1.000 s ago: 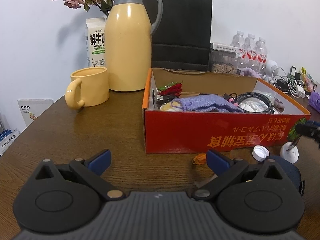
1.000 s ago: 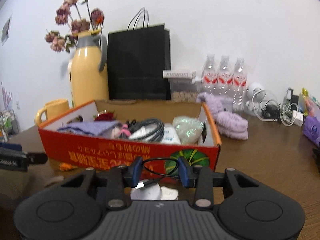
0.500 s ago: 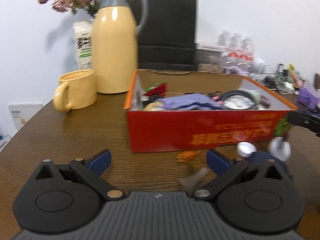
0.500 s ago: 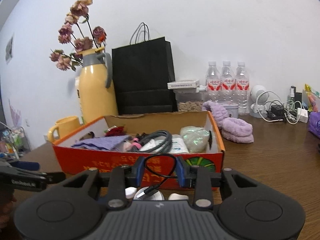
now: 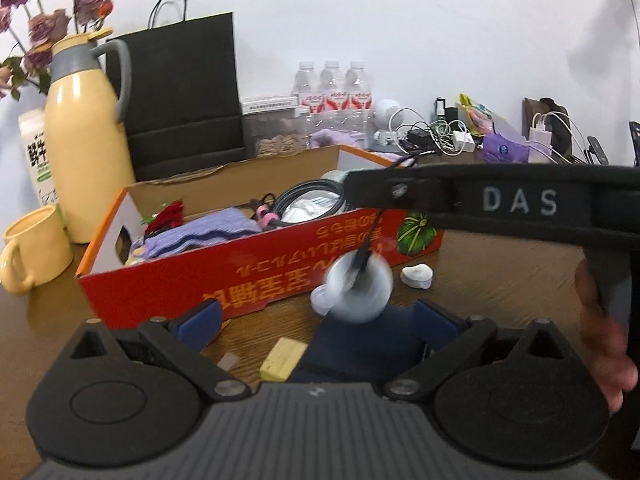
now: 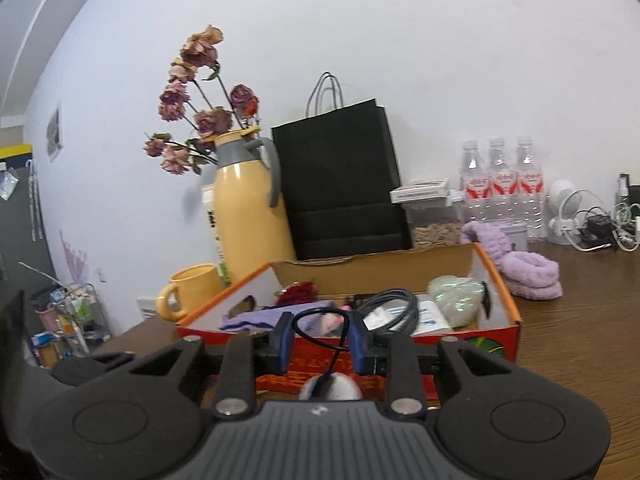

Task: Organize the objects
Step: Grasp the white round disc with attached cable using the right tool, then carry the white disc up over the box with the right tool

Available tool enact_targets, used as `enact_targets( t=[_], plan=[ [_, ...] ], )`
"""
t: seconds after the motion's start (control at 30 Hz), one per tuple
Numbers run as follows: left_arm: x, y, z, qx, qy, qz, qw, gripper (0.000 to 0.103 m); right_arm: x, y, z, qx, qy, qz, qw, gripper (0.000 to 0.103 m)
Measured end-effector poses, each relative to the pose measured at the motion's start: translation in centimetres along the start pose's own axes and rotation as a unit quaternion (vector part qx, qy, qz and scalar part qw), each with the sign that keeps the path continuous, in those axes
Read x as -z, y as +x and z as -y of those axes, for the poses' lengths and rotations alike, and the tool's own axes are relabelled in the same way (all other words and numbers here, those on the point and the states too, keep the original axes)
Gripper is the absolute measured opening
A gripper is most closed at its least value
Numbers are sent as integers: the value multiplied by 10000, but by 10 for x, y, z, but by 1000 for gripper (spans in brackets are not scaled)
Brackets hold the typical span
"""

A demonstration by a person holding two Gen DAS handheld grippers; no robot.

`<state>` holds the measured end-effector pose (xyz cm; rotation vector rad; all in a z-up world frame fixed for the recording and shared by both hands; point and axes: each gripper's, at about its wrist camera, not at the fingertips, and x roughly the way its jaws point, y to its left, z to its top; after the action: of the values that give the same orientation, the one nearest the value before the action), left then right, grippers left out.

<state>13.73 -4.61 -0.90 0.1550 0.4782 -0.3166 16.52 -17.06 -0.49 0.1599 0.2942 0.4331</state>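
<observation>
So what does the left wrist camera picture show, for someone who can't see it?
The right gripper reaches across, dangling a blurred white round device by its thin black cable before a red cardboard box of odds and ends. The left gripper waits open below, over the brown table.

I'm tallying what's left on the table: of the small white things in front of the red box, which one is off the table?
The round white disc: it dangles on the black cable gripped by the right gripper. The white heart-shaped piece lies on the table.

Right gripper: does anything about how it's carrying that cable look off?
Yes. The right gripper pinches only the thin black cable; the white round puck dangles below, blurred as if swinging, in front of the red box.
</observation>
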Motion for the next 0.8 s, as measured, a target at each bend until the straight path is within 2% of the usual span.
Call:
enact_targets(
  t=[0.13, 0.17, 0.2, 0.23, 0.27, 0.33, 0.6, 0.8],
  plan=[
    [-2, 3, 4, -85, 100, 96, 9999, 100, 2, 0, -6, -174, 12, -63, 9998, 26],
    [-2, 3, 4, -62, 123, 88, 9999, 89, 2, 0, -8, -210, 9, -68, 9998, 26],
    [-1, 5, 6, -8, 153, 58, 9999, 70, 2, 0, -9, -235, 7, -72, 9997, 26],
    [-1, 4, 5, 48, 170, 25, 9998, 59, 3, 0, -10, -261, 4, -81, 9996, 26],
    [0, 5, 5, 118, 183, -40, 9998, 40, 3, 0, -12, -283, 0, -91, 9996, 25],
    [2, 7, 6, 150, 195, -106, 9996, 40, 4, -1, -13, -304, -4, -102, 9995, 25],
    [1, -1, 3, -59, 218, 121, 9997, 40, 3, 0, -11, -158, -4, -56, 9999, 25],
    [-18, -4, 0, -255, 392, 393, 9981, 40, -11, 6, -5, -106, 20, 85, 9999, 23]
  ],
)
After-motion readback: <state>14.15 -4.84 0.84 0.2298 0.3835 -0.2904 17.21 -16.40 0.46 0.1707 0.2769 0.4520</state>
